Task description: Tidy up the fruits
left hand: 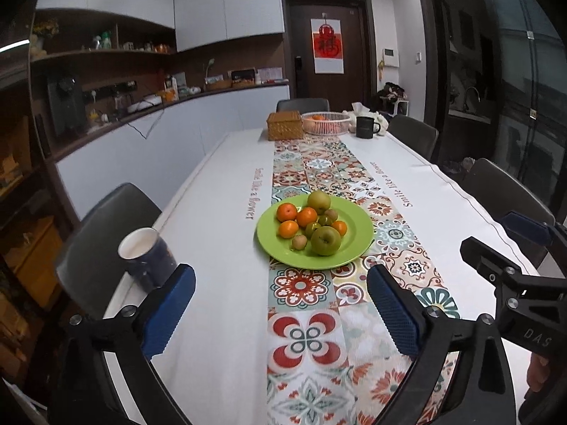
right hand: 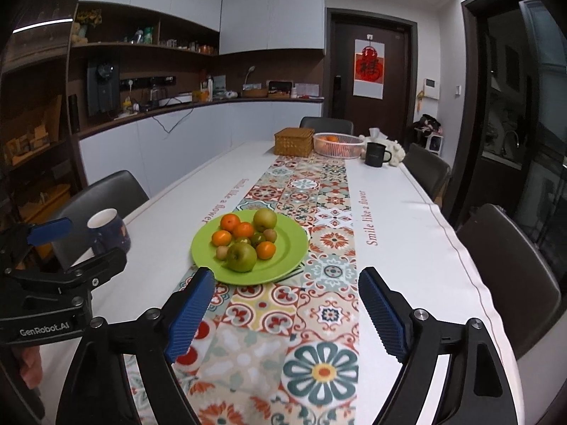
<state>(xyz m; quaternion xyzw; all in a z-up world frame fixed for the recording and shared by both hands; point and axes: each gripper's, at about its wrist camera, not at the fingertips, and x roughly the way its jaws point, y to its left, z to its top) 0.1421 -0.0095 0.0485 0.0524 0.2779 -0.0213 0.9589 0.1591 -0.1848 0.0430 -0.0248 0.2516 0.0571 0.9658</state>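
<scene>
My left hand-held gripper (left hand: 280, 304) was spread wide and held nothing. My right hand-held gripper (right hand: 287, 304) was spread wide too, with nothing in it. Both hung over the bench (left hand: 219, 283) at the bottom of each frame. The fruits (left hand: 312, 225) sat piled on a green plate (left hand: 358, 223) in the middle of the frame, on the flowery runner (left hand: 304, 336). A blue mug (left hand: 147, 258) stood at the left edge. Far back were a woven box (left hand: 285, 126) and a white basket (left hand: 326, 122).
</scene>
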